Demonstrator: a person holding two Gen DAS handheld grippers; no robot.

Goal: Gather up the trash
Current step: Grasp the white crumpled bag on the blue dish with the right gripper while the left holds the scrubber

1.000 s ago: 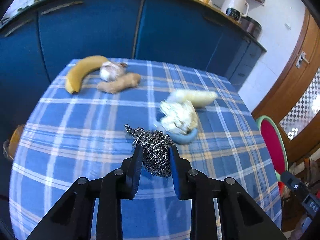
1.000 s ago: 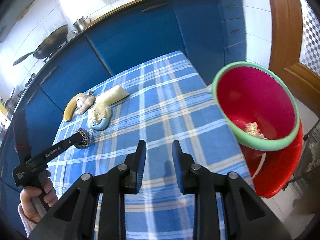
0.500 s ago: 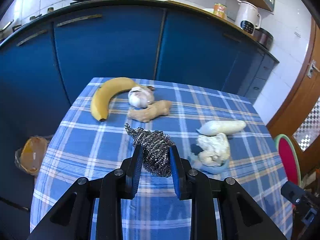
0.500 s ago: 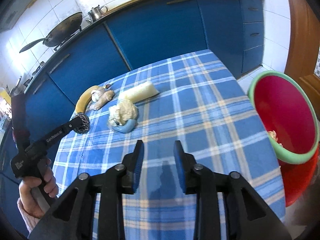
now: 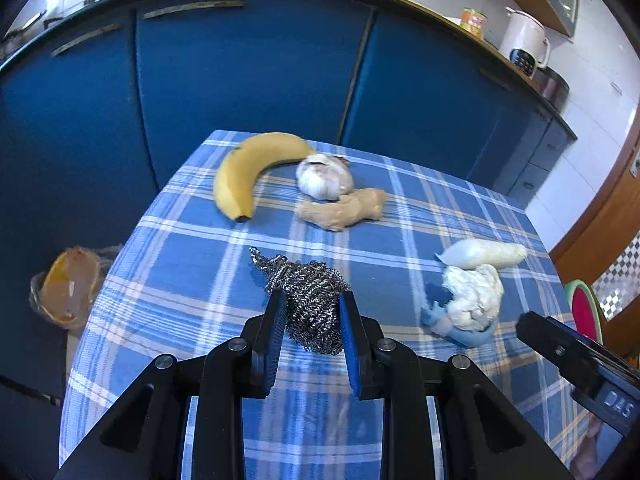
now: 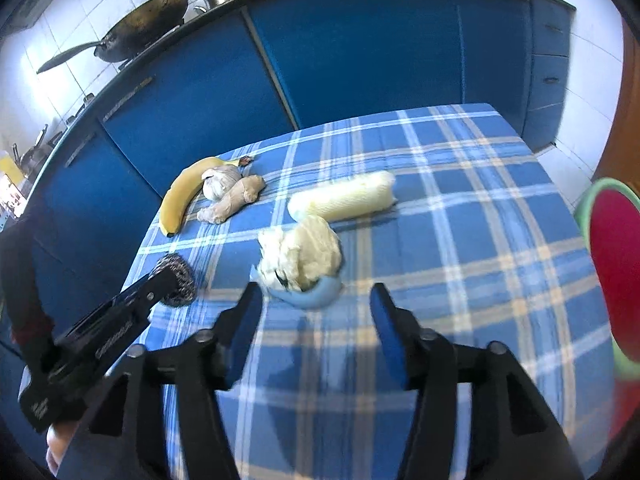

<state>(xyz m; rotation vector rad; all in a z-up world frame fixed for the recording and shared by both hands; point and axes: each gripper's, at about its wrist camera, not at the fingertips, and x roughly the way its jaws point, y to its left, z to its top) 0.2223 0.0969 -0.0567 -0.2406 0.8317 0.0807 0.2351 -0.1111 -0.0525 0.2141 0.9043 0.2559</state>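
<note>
My left gripper (image 5: 312, 308) is shut on a steel-wool scrubber (image 5: 310, 294), held above the blue checked tablecloth (image 5: 192, 280); the same scrubber (image 6: 178, 278) shows at the left gripper's tip in the right wrist view. My right gripper (image 6: 316, 300) has its jaws opening, with nothing between them, just short of a crumpled white tissue wad (image 6: 302, 252) lying in a light-blue piece (image 6: 316, 296). Behind the wad lies a white roll (image 6: 342, 200). A red bin with a green rim (image 6: 612, 264) stands off the table's right edge.
A banana (image 5: 250, 168), a garlic bulb (image 5: 324, 178) and a ginger root (image 5: 344, 210) lie at the far left of the table. Blue cabinets (image 5: 240, 72) run behind. A plastic bag with something orange (image 5: 68, 284) sits on the floor at left.
The right gripper swung left from the red bin toward the tissue wad and its jaws spread apart. The left gripper carried the scrubber leftward, still shut on it.
</note>
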